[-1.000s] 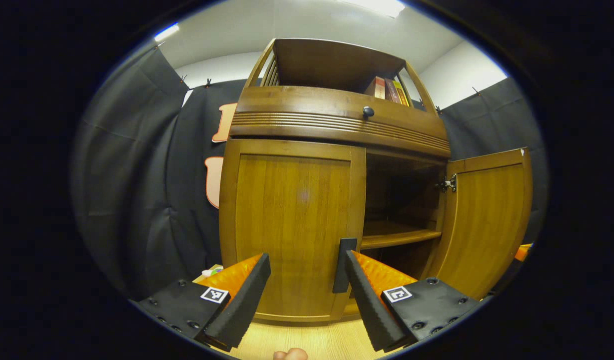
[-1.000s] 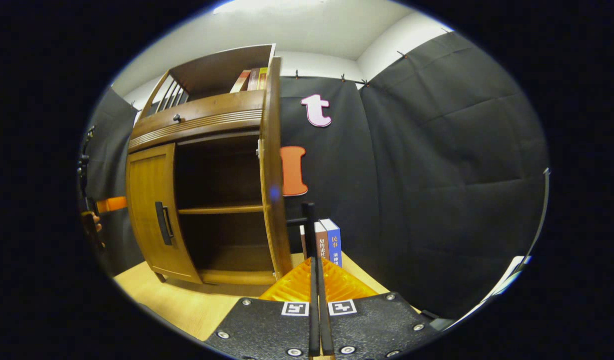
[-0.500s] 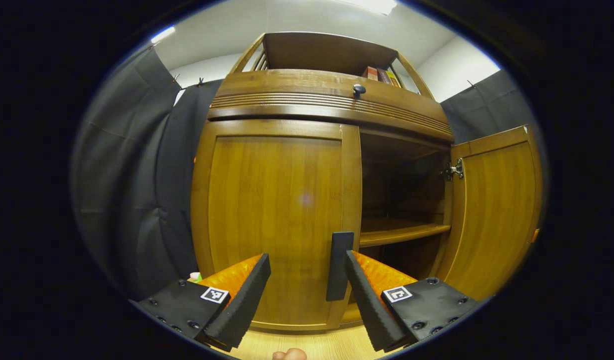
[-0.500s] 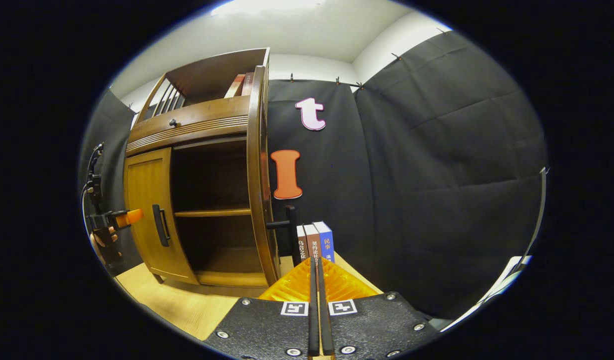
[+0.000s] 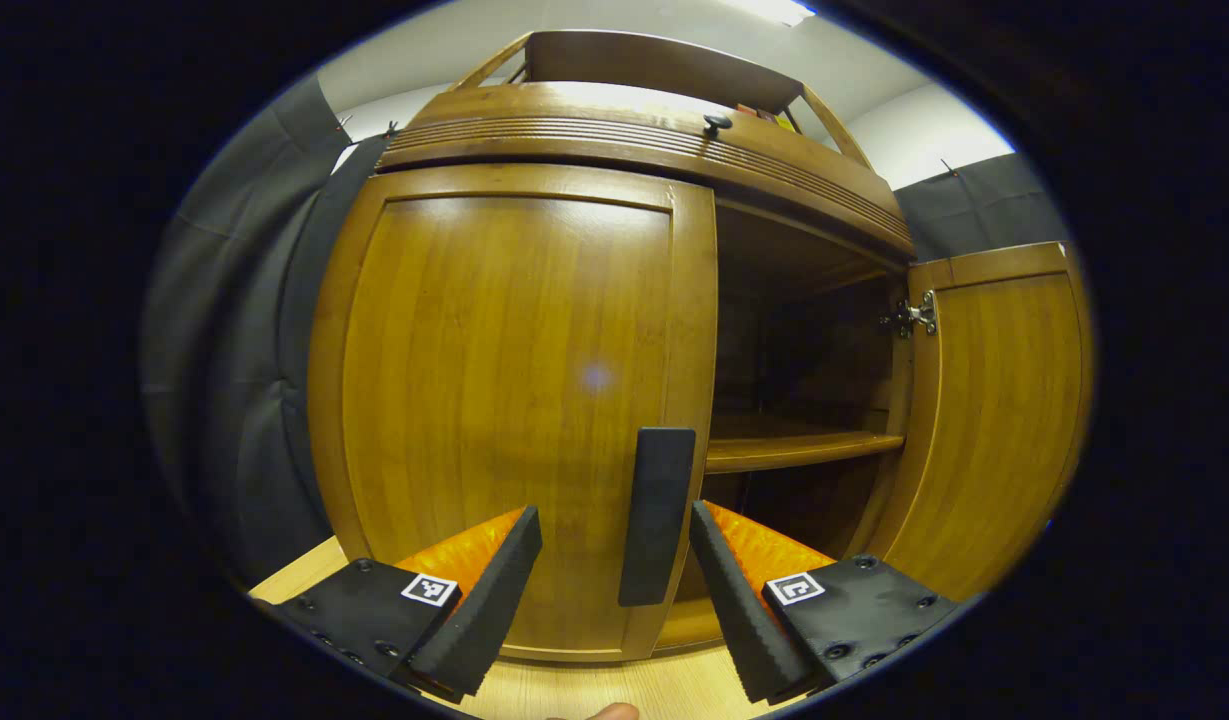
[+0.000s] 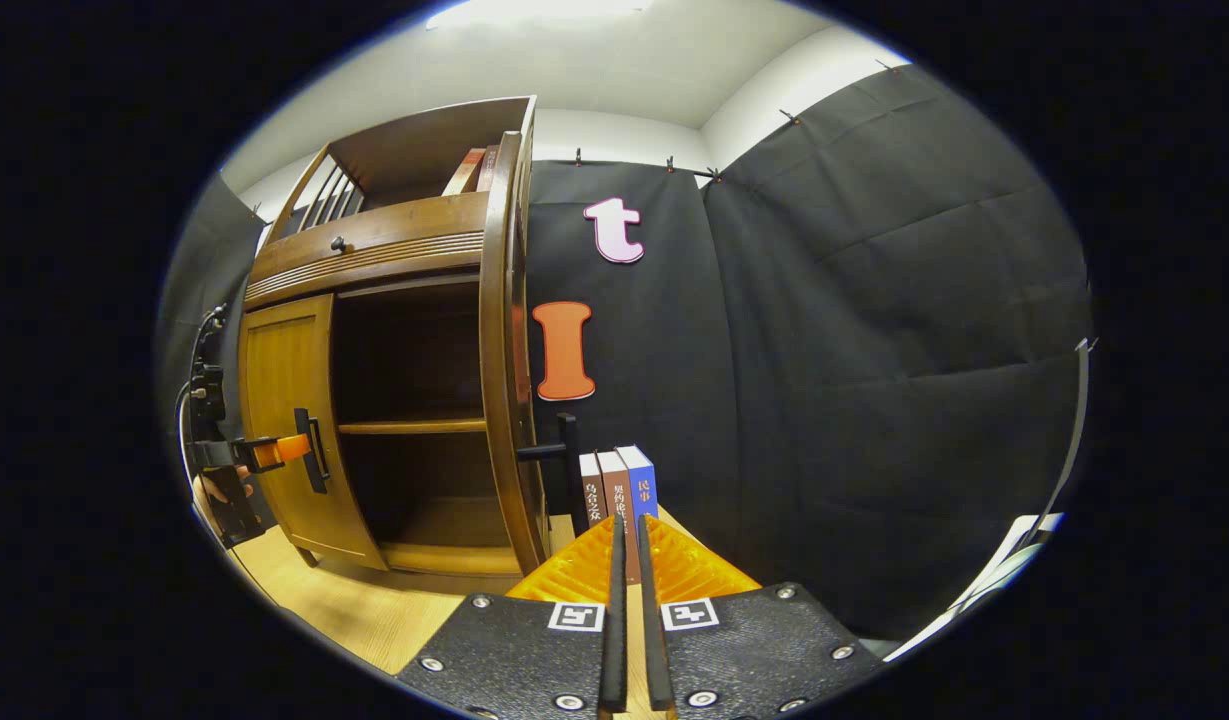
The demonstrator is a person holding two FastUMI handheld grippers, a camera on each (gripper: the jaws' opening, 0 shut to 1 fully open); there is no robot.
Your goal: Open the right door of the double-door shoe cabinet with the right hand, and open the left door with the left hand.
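Note:
The wooden shoe cabinet [image 5: 624,140] stands close in the left gripper view. Its left door [image 5: 504,390] is closed, with a black vertical handle [image 5: 657,515] at its right edge. My left gripper [image 5: 609,600] is open, and the handle stands just ahead in the gap between its fingers, untouched. The right door [image 5: 994,420] is swung wide open, showing bare shelves [image 5: 794,450]. In the right gripper view that door [image 6: 499,350] is seen edge-on with its handle [image 6: 566,458] sticking out. My right gripper [image 6: 629,620] is shut on nothing, short of the handle. The left gripper [image 6: 274,452] sits at the left door's handle [image 6: 309,465].
Three upright books [image 6: 614,490] stand on the wooden surface [image 6: 374,610] right of the cabinet, just ahead of my right gripper. More books [image 6: 474,170] sit on the cabinet's top shelf. A drawer with a small knob [image 5: 716,122] runs above the doors. Black cloth walls surround the booth.
My left gripper has moved in towards the left door, so its handle now stands between the fingers. The right gripper has hardly moved; the open right door sits slightly further left in its view.

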